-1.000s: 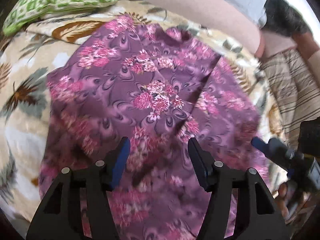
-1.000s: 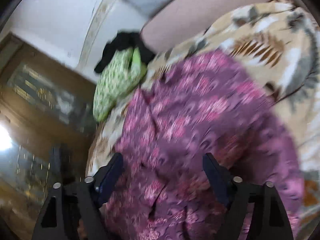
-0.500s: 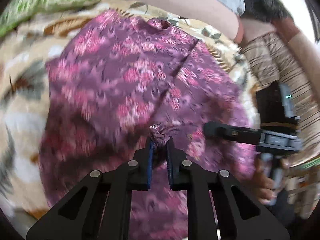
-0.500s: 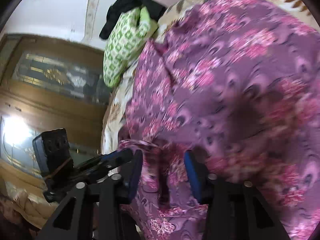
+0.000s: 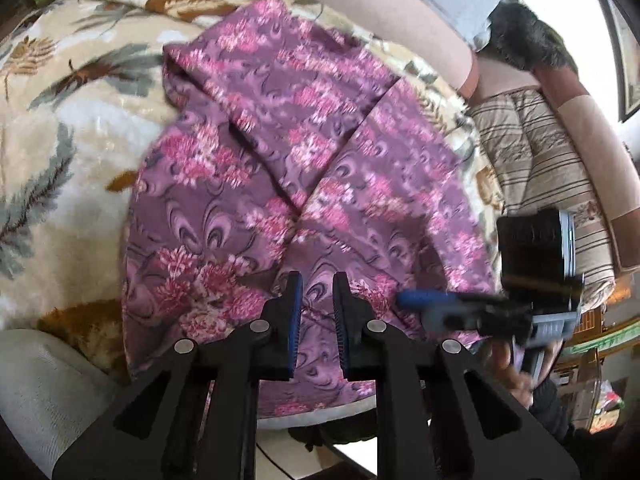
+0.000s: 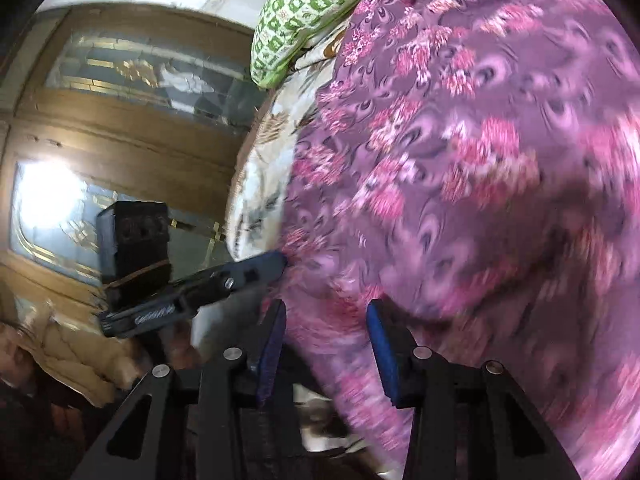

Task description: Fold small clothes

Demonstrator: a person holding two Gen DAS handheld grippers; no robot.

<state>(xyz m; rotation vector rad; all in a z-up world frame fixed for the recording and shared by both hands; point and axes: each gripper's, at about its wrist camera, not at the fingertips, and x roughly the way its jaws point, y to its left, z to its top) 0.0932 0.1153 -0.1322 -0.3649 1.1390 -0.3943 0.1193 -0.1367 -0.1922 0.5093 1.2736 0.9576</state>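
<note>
A purple garment with pink flowers (image 5: 280,128) lies spread on a leaf-patterned blanket (image 5: 60,120), with a crease down its middle. My left gripper (image 5: 316,280) sits at its near hem. The jaws stand narrow and are opening slightly, with a pinch of the cloth between the pads. In the right wrist view the garment (image 6: 480,120) fills the right side. There my right gripper (image 6: 326,308) is shut on a thick bunch of the near hem. The left gripper's fingertips (image 6: 276,260) touch the same hem just to the left.
A green checked pillow (image 6: 304,20) lies at the blanket's far end. A striped cloth (image 5: 532,152) is on the right, beside a beige padded backrest (image 5: 380,12). A hand (image 5: 508,364) grips the right tool. A wooden glass-panelled door (image 6: 120,120) stands beyond the edge.
Both grippers went from wide open over the garment to closed on its near hem. The hem has come toward the cameras, and the garment's left side has bunched inward.
</note>
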